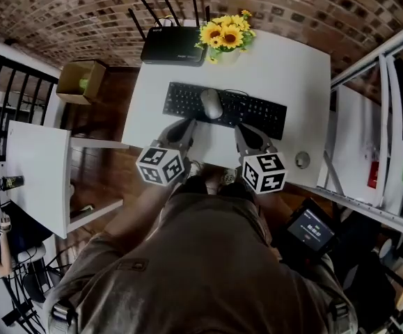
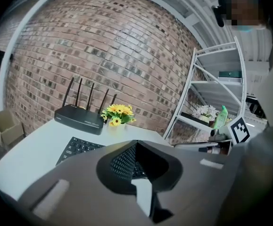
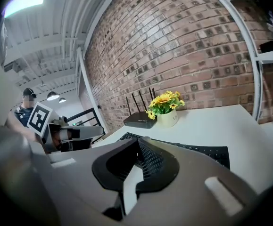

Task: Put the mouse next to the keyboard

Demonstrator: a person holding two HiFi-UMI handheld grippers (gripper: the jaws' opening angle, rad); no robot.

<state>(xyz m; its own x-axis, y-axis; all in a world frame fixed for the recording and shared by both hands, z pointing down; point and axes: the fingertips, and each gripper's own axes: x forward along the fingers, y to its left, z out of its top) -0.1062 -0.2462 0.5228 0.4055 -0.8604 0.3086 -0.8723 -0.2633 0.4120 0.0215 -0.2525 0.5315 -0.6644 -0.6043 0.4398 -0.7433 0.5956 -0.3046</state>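
A grey mouse [image 1: 211, 104] lies on top of the black keyboard [image 1: 223, 108], left of the keyboard's middle, on the white table [image 1: 291, 75]. My left gripper [image 1: 185, 125] and right gripper [image 1: 245, 132] hover side by side over the table's near edge, just short of the keyboard. Both are shut with nothing held. In the left gripper view the jaws of the left gripper [image 2: 136, 145] meet in front of the keyboard [image 2: 79, 147]. In the right gripper view the right gripper [image 3: 138, 140] points over the keyboard [image 3: 211, 153]. The jaws hide the mouse in both gripper views.
A black router [image 1: 173, 45] with antennas and a pot of sunflowers [image 1: 227, 35] stand at the table's back edge. A small round disc [image 1: 302, 160] lies near the front right corner. A metal shelf [image 1: 389, 117] stands to the right, a white side table [image 1: 37, 172] and cardboard box [image 1: 81, 81] to the left.
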